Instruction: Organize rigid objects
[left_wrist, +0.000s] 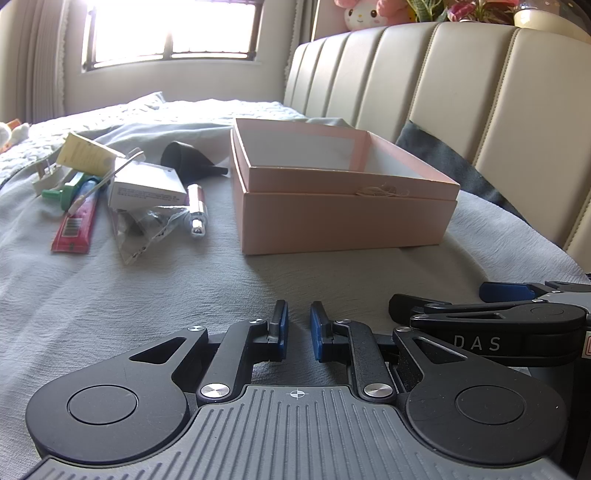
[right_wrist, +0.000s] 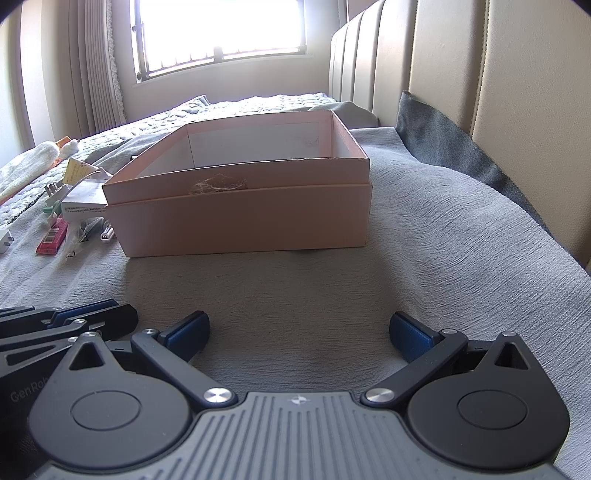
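Note:
An open pink cardboard box (left_wrist: 343, 218) sits on the grey bedspread; it also shows in the right wrist view (right_wrist: 243, 218), and looks empty inside. Left of it lies a pile of small items: a white carton (left_wrist: 147, 186), a red-pink toothpaste box (left_wrist: 75, 225), a green-capped tube (left_wrist: 66, 192), a silver-pink lipstick (left_wrist: 195, 210), a black funnel-shaped piece (left_wrist: 188, 158), a clear plastic bag (left_wrist: 147, 232), a white plug (left_wrist: 46, 177). My left gripper (left_wrist: 299, 328) rests low on the bed, nearly shut and empty. My right gripper (right_wrist: 299, 332) is open wide and empty, beside the left one.
A beige padded headboard (left_wrist: 461, 85) runs along the right, with a dark grey cushion (left_wrist: 439, 155) at its base. A window (left_wrist: 170, 29) and curtains stand behind the bed. A second white plug (right_wrist: 5, 240) lies at the far left of the right wrist view.

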